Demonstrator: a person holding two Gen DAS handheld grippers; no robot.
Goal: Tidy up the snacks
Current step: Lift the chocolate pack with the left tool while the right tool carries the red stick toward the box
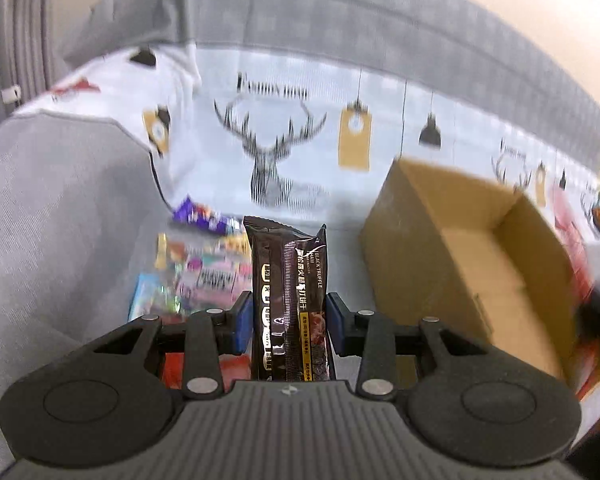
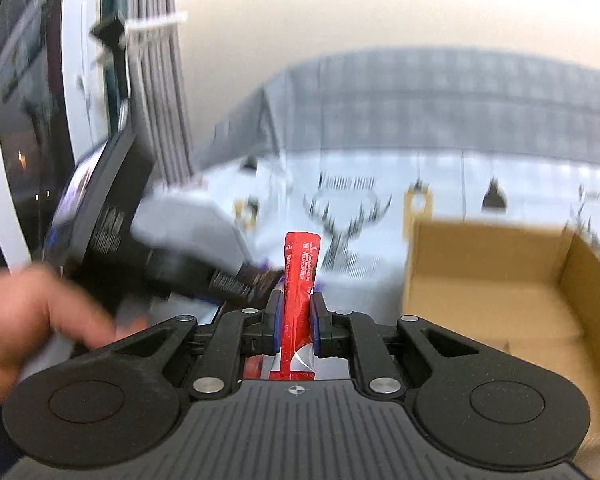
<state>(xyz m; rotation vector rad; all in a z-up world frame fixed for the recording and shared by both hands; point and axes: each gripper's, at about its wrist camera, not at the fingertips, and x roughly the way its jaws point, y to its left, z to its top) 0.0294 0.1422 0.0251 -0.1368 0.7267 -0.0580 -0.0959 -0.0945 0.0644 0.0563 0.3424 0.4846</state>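
My left gripper [image 1: 288, 320] is shut on a dark brown snack pack [image 1: 288, 280] marked "Black Truffle", held upright above a pile of colourful snack packets [image 1: 196, 268] on the bed. An open, empty cardboard box [image 1: 476, 264] stands to the right. My right gripper [image 2: 296, 320] is shut on a thin red snack stick pack [image 2: 300, 272], held upright, left of the same box [image 2: 500, 292]. The left gripper's black body [image 2: 112, 232] and the hand [image 2: 24, 320] holding it show at the left of the right wrist view.
A white bedsheet with deer and lamp prints [image 1: 268, 152] covers the bed, with a grey blanket [image 1: 60, 220] on the left and a grey checked headboard [image 1: 340, 20] behind. Red packets [image 1: 572, 232] lie beyond the box. Grey curtains [image 2: 156, 100] hang at the left.
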